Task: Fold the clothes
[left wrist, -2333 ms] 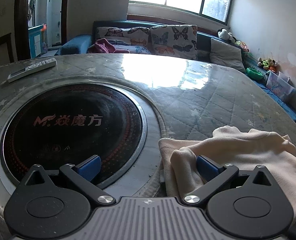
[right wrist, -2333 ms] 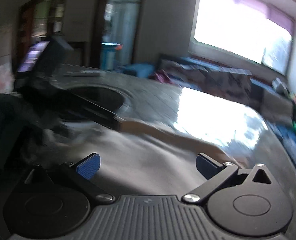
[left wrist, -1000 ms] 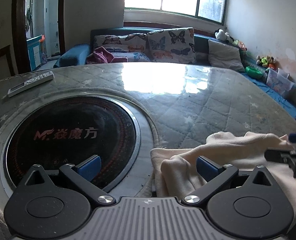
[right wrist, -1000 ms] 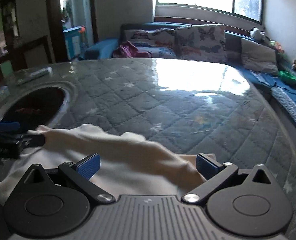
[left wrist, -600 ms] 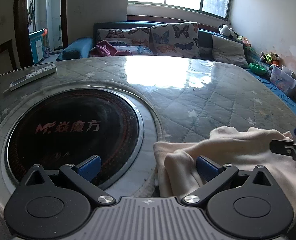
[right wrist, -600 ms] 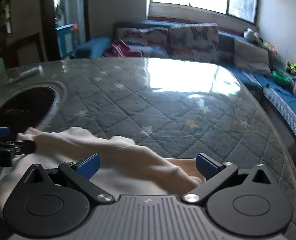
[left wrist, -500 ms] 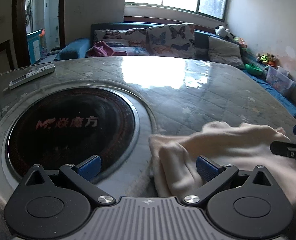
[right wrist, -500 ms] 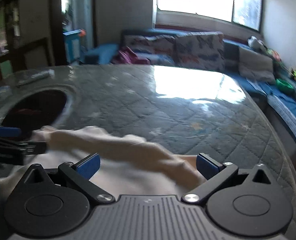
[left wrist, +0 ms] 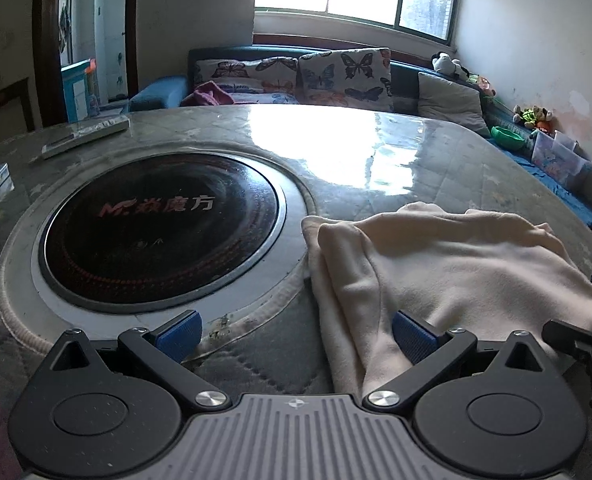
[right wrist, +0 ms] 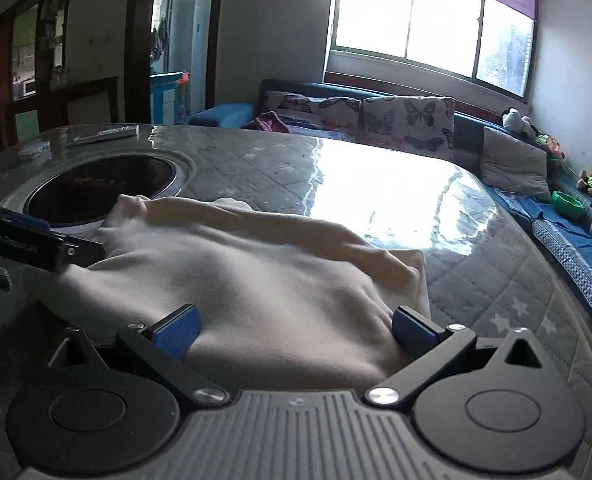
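Both my tongs gape wide. My left tongs (left wrist: 294, 330) and right tongs (right wrist: 294, 330) hover at the cream garment (right wrist: 256, 280). It lies on the table (right wrist: 435, 200).

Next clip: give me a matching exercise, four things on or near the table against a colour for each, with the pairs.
Things:
1. garment
2. cooktop
3. bowl
4. left claw pads

Colours:
A. green
B. blue
C. cream
D. black

Pairs: 1-C, 2-D, 3-A, 4-B
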`<state>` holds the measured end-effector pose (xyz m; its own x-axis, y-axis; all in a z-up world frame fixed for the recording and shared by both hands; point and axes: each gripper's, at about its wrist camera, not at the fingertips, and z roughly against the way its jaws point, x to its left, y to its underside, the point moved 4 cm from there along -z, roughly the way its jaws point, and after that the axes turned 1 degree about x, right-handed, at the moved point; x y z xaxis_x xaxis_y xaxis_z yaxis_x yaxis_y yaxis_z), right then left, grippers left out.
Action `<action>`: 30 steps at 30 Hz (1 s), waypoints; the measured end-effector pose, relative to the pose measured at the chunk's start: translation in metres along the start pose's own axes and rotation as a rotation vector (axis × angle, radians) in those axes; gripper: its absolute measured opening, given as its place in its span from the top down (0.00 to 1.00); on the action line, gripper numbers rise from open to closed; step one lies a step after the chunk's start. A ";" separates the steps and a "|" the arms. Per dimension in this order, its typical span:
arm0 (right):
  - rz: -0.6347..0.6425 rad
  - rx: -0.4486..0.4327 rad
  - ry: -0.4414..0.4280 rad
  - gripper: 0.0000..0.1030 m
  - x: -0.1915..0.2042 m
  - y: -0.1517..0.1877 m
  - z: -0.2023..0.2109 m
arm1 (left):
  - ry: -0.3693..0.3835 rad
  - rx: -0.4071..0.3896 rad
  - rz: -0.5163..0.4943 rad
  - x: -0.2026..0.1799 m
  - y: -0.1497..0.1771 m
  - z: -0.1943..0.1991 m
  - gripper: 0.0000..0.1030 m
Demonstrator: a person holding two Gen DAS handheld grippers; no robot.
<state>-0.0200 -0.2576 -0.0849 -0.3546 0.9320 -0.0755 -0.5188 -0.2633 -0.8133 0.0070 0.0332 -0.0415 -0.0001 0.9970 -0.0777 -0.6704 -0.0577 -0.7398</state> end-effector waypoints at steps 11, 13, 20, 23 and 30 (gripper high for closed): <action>-0.006 -0.005 -0.002 0.00 -0.002 0.000 -0.001 | 0.031 0.002 0.013 0.002 0.004 0.017 0.00; -0.018 -0.016 -0.008 0.00 -0.002 -0.003 0.004 | 0.049 -0.005 0.020 0.002 0.002 0.022 0.00; -0.006 -0.038 -0.007 0.00 0.000 -0.004 0.010 | 0.047 0.007 0.012 0.003 0.009 0.017 0.00; -0.009 -0.019 -0.006 0.00 0.000 0.003 0.007 | 0.049 -0.027 -0.013 0.003 0.016 0.016 0.00; -0.002 -0.018 -0.007 0.00 -0.001 0.000 0.006 | 0.048 -0.030 -0.024 0.003 0.017 0.016 0.00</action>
<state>-0.0242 -0.2600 -0.0812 -0.3596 0.9305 -0.0700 -0.5052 -0.2572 -0.8237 -0.0160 0.0356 -0.0436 0.0517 0.9945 -0.0915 -0.6470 -0.0364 -0.7616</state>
